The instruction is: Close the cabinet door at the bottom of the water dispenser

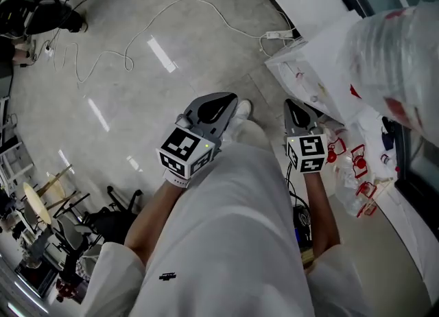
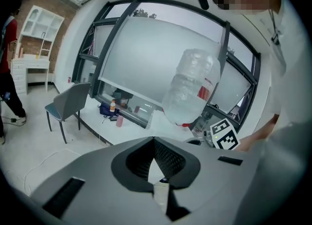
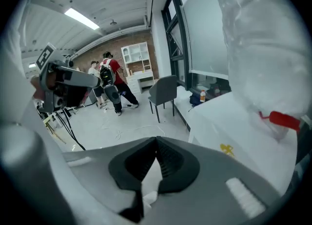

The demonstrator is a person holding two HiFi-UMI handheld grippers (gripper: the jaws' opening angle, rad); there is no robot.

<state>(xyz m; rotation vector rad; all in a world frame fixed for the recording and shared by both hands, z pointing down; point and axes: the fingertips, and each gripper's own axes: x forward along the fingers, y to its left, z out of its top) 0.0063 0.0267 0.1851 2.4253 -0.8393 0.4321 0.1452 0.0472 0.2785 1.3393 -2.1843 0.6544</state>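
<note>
The water dispenser's white body [image 1: 319,62] stands at the right of the head view, with a clear water bottle [image 1: 398,55] on top. Its bottom cabinet door shows in no view. My left gripper [image 1: 223,103] and right gripper [image 1: 293,110] are held side by side in front of the person's white clothing, to the left of the dispenser. Both are shut with nothing between the jaws. The left gripper [image 2: 154,139] faces the bottle [image 2: 192,90] and the right gripper's marker cube [image 2: 224,135]. The right gripper [image 3: 157,139] points past the dispenser's white side [image 3: 234,121], under the bottle [image 3: 263,48].
A white cable and power strip [image 1: 274,35] lie on the floor behind the dispenser. A grey chair [image 2: 68,103] stands by the window ledge [image 2: 122,121], which carries small items. People [image 3: 111,86] stand far back in the room. Stands and gear [image 1: 41,206] crowd the left.
</note>
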